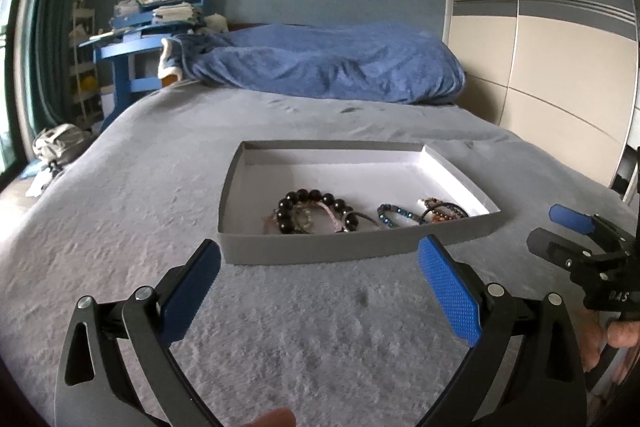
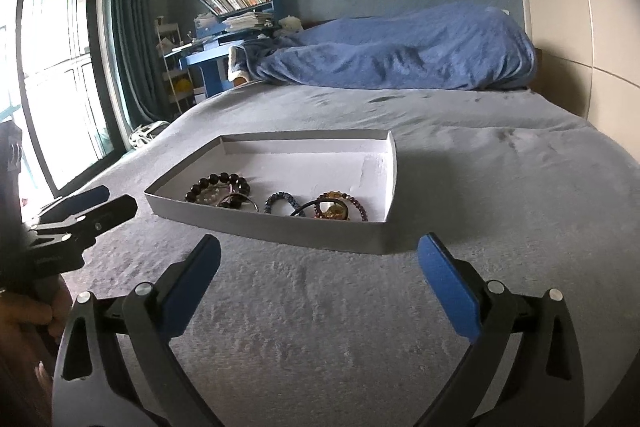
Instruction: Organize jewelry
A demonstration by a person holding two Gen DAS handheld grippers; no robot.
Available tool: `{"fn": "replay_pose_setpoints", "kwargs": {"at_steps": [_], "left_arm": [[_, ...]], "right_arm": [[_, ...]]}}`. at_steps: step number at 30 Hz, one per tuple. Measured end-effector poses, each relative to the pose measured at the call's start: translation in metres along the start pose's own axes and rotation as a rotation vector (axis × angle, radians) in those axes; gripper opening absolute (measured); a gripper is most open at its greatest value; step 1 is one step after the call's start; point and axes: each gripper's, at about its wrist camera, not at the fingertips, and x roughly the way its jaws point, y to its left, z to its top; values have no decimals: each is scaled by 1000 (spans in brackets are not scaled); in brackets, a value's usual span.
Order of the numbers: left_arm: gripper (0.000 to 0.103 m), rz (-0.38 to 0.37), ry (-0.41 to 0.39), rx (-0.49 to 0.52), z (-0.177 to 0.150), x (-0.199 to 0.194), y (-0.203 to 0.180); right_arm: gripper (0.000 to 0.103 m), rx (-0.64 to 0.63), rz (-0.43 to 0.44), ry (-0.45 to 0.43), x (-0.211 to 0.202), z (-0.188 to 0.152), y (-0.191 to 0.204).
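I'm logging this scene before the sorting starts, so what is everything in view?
tray: one, grey outside and white inside, on the bed near both tools
black bead bracelet: one, black, left part of the tray, overlapping thinner bracelets
blue bead bracelet: one, blue, middle of the tray
brown and dark bracelets: a small cluster, count unclear, right part of the tray
bed cover: one, grey, under the tray
blanket: one, blue, heaped at the far end of the bed
desk: one, blue, far left, stacked with books
curtain: one, green, beside the window
wardrobe: one, beige with a grey stripe, right
left tool: open, empty
right tool: open, empty
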Motion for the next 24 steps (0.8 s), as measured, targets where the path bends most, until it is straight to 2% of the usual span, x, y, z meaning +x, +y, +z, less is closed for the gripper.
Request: {"fn": "replay_pose_setpoints", "kwargs": {"at_steps": [5, 24], "left_arm": [[98, 19, 14, -2, 0, 4, 1], [98, 15, 14, 4, 0, 5, 2]], "right_arm": [[98, -6, -3, -4, -1, -1, 1], [98, -31, -16, -14, -4, -2, 8]]}}
